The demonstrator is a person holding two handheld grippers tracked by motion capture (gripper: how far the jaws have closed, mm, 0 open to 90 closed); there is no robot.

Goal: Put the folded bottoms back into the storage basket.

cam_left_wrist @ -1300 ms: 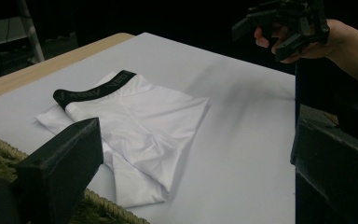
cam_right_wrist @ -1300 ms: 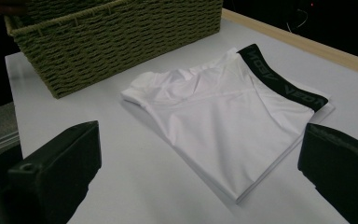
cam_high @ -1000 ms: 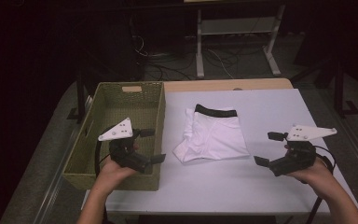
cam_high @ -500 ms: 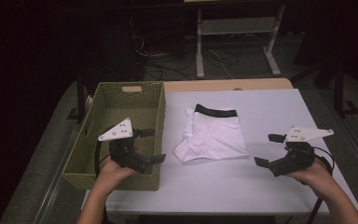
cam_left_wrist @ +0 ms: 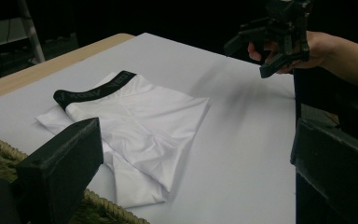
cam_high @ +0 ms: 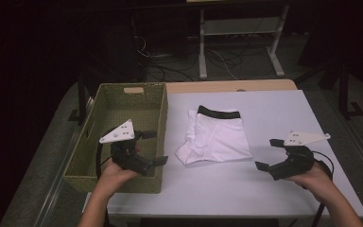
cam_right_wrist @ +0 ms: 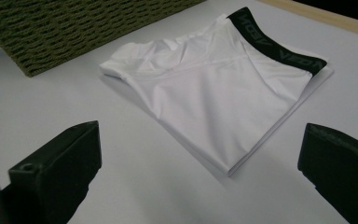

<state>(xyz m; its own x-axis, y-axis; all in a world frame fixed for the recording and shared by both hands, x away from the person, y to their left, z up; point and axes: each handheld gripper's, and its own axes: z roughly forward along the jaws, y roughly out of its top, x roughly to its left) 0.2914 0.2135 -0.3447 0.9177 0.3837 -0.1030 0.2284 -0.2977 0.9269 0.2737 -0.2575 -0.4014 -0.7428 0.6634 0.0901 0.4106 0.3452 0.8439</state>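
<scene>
On the white table (cam_high: 274, 189) in the high view, a folded pair of white underpants (cam_high: 217, 137) with a black waistband lies just beside the green woven basket (cam_high: 123, 101), untouched. The left gripper (cam_high: 152, 147) hangs over the basket's near right corner, jaws spread wide and holding nothing; the right gripper (cam_high: 267, 153) sits near the table's right side, well apart from the garment, jaws also wide and empty. Compared with a second ago the right gripper has edged slightly toward the person and the left has barely moved, so the pickup has not started and both hands seem to be lining up. From the left gripper view, the underpants (cam_left_wrist: 130, 121) lie ahead between the two wide black jaws, with the basket rim (cam_left_wrist: 98, 198) at the bottom and the right gripper (cam_left_wrist: 256, 51) held above the far table edge. From the right gripper view, the underpants (cam_right_wrist: 219, 93) lie flat ahead, waistband farthest away, the basket wall (cam_right_wrist: 74, 28) beyond; nothing is gripped. The likely next step is closing in on the garment's edges.
</scene>
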